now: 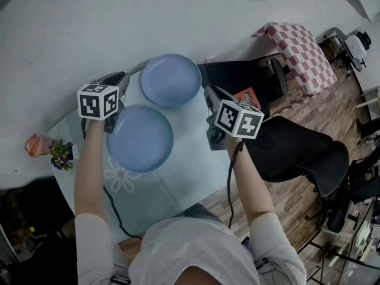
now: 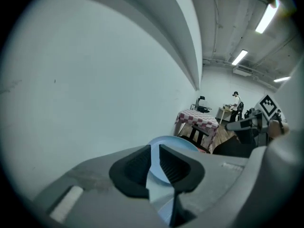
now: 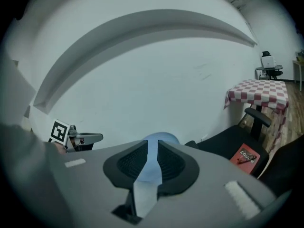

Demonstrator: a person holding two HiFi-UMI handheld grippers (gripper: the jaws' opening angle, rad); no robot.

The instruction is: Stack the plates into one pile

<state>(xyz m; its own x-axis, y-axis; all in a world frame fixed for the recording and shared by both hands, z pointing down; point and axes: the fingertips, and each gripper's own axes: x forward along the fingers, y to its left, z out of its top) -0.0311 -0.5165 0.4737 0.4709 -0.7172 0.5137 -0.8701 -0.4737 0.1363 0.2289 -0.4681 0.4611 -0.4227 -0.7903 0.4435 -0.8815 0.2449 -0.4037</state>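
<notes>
Two blue plates lie side by side on the pale table (image 1: 196,168): the far plate (image 1: 171,79) near the wall and the near plate (image 1: 141,138) closer to me. My left gripper (image 1: 124,77) hovers at the plates' left edge, between the two. My right gripper (image 1: 208,95) hangs just right of the far plate. In the left gripper view the jaws (image 2: 155,148) stand slightly apart with nothing between them, and the far plate (image 2: 175,140) shows beyond. The right gripper's jaws (image 3: 152,146) are likewise apart and empty, pointing at the far plate (image 3: 158,135).
A black office chair (image 1: 297,153) stands to the right of the table, a second black seat (image 1: 237,76) behind it holds a red-labelled item (image 1: 246,95). A checkered-cloth table (image 1: 300,55) is further right. A small flower ornament (image 1: 59,154) sits at the table's left corner. A white wall lies behind.
</notes>
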